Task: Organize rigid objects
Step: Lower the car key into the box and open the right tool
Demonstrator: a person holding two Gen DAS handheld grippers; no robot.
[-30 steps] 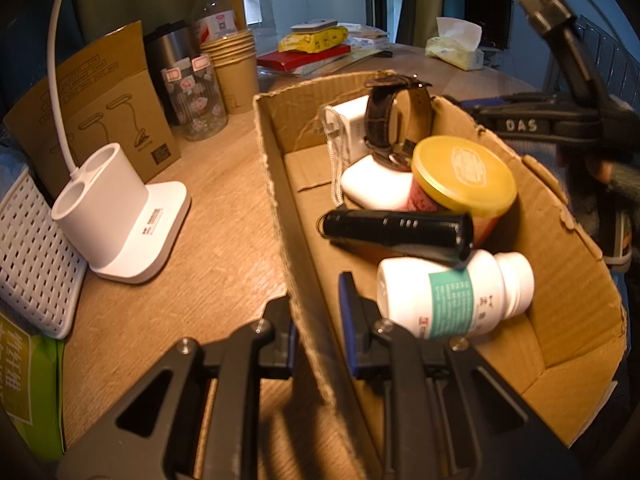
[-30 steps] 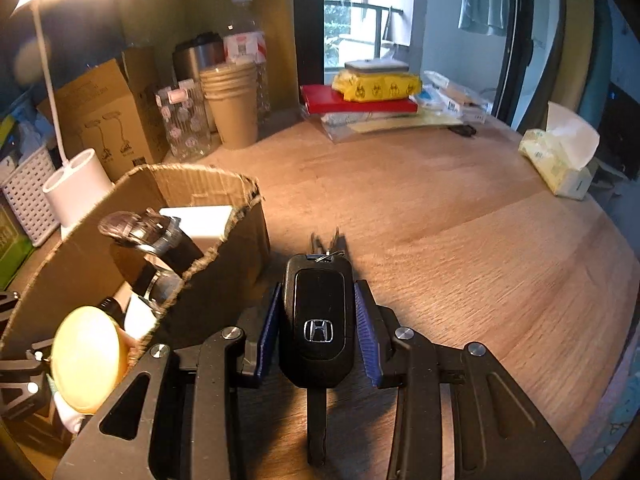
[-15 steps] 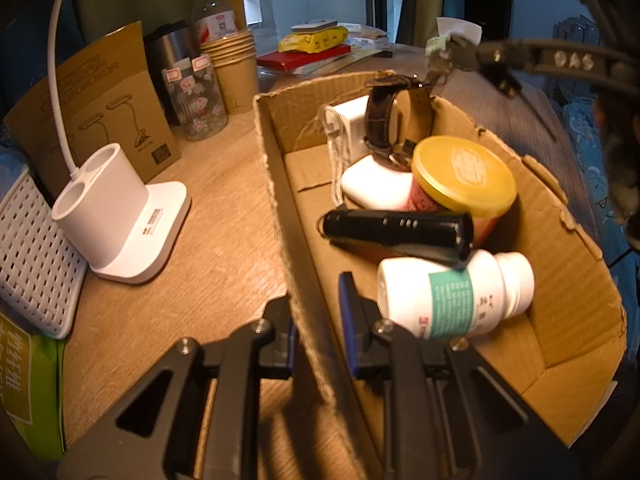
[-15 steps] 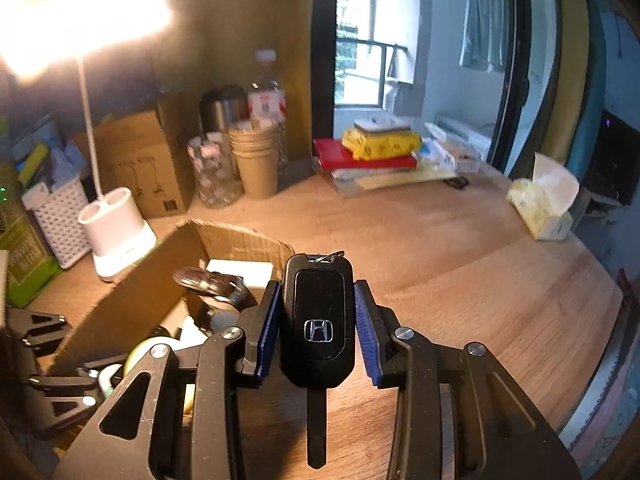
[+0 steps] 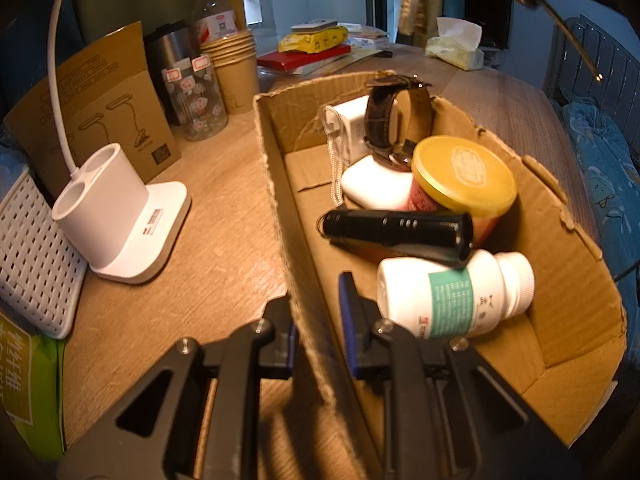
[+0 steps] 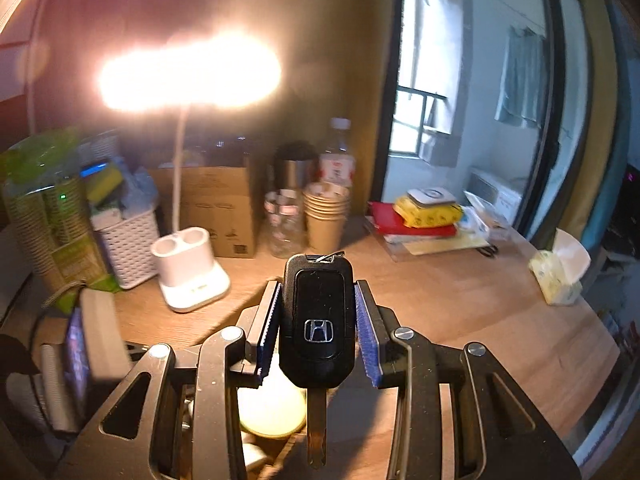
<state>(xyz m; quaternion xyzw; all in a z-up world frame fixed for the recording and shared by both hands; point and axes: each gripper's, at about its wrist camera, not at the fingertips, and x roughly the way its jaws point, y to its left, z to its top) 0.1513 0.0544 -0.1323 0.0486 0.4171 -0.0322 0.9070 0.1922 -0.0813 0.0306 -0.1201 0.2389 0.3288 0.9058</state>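
L claw (image 5: 316,320): clenched on the near-left wall of the cardboard box (image 5: 280,184); one blue pad inside the box, the other outside.
R claw (image 6: 316,324): narrow gap, grasping the car key (image 6: 318,320) by its black fob sides; metal blade points back toward cam, key ring at the far end.
Key position: held in air above counter (image 6: 480,320), over the box edge; yellow lid blurred under it.
Box contents: white pill bottle (image 5: 452,296) lying on its side by L claw's inner pad; black flashlight (image 5: 396,232) across it; yellow-lid jar (image 5: 464,176); brown-strap watch (image 5: 396,120) standing on white items at the far end.
Free room in box: bare cardboard floor along left wall.
Around: white lamp base (image 5: 120,216) left of box, paper cups (image 5: 234,68), tissue pack (image 5: 456,46) far side.
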